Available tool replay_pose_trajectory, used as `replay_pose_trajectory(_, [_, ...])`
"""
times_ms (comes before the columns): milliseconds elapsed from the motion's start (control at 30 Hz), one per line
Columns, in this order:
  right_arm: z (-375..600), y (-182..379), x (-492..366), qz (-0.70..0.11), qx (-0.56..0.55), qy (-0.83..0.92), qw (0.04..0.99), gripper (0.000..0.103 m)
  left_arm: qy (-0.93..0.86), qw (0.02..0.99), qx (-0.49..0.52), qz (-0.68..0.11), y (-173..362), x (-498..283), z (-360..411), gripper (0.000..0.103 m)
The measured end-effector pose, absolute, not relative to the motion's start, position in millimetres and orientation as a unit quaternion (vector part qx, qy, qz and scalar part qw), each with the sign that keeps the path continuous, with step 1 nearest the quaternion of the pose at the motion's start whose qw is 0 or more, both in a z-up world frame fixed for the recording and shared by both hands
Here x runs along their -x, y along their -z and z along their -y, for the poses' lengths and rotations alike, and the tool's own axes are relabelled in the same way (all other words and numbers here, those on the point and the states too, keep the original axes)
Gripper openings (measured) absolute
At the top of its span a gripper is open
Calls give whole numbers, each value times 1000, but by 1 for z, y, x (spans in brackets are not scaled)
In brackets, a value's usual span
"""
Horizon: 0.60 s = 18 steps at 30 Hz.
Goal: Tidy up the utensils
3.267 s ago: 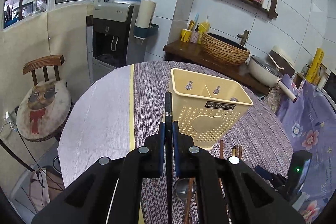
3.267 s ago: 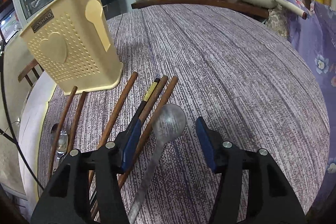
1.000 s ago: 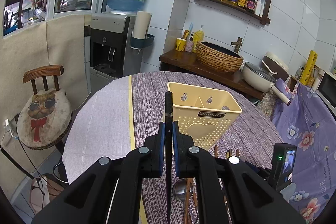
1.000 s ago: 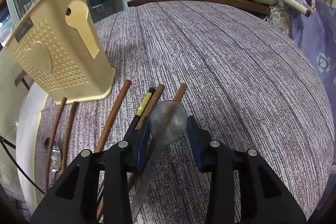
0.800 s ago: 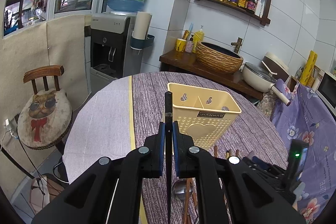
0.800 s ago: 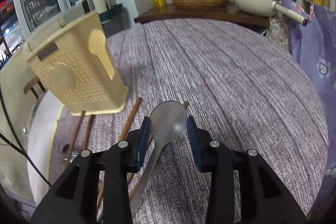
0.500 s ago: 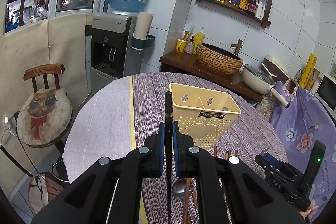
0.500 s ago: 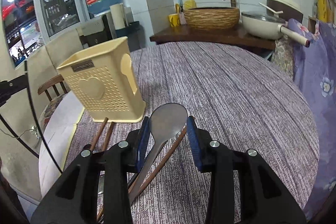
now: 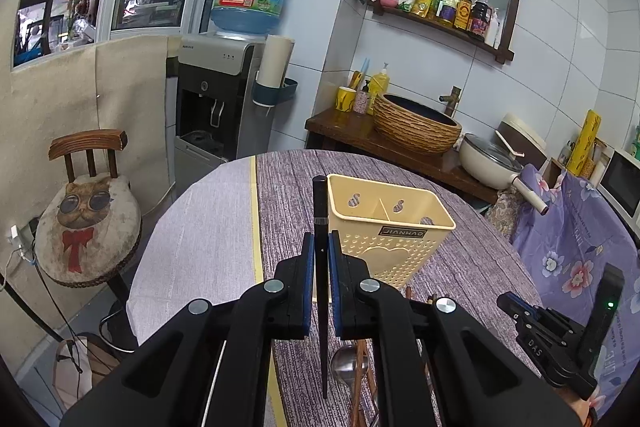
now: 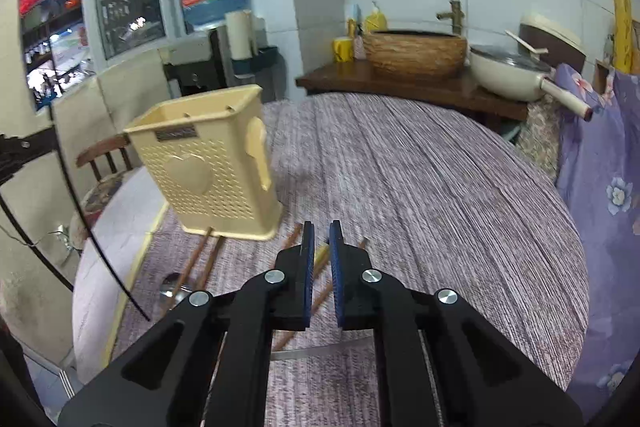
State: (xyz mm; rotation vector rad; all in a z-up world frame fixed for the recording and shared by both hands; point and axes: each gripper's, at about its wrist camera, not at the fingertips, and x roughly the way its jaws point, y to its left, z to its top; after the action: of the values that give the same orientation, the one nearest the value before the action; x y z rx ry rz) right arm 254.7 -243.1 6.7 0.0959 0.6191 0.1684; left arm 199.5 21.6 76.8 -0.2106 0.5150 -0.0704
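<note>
My left gripper (image 9: 320, 239) is shut on a black chopstick (image 9: 320, 203) that stands upright in front of the cream utensil basket (image 9: 388, 227). The right gripper (image 10: 319, 231) hovers above the table, its jaws closing to a narrow slit with nothing between them. A silver spoon handle (image 10: 304, 353) lies on the cloth beneath it. Brown chopsticks (image 10: 320, 297) lie in front of the basket (image 10: 208, 167). A second spoon (image 10: 172, 287) rests at the left among other chopsticks (image 10: 198, 259).
The round table (image 10: 440, 195) has a purple striped cloth; a pale strip (image 9: 208, 227) covers its left part. A wooden chair (image 9: 88, 203) stands to the left, and a flowered purple cloth (image 10: 600, 187) to the right. A side counter (image 9: 360, 135) with a woven basin lies beyond.
The right gripper lifted off the table with the silver spoon in its jaws; now the spoon is out of them and the jaws have come together. The left gripper kept still.
</note>
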Motion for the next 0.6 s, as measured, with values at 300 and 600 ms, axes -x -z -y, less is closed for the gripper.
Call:
replay_pose_trajectory(300, [295,34,-258,-386,-142,15,911,58,40,961,103,-254,-77,-199,-20,8])
replay_pose_trajectory(600, [289,76,-256,-450,-185,0,873,52,41,961,101,-254,-77,-198,-18,8])
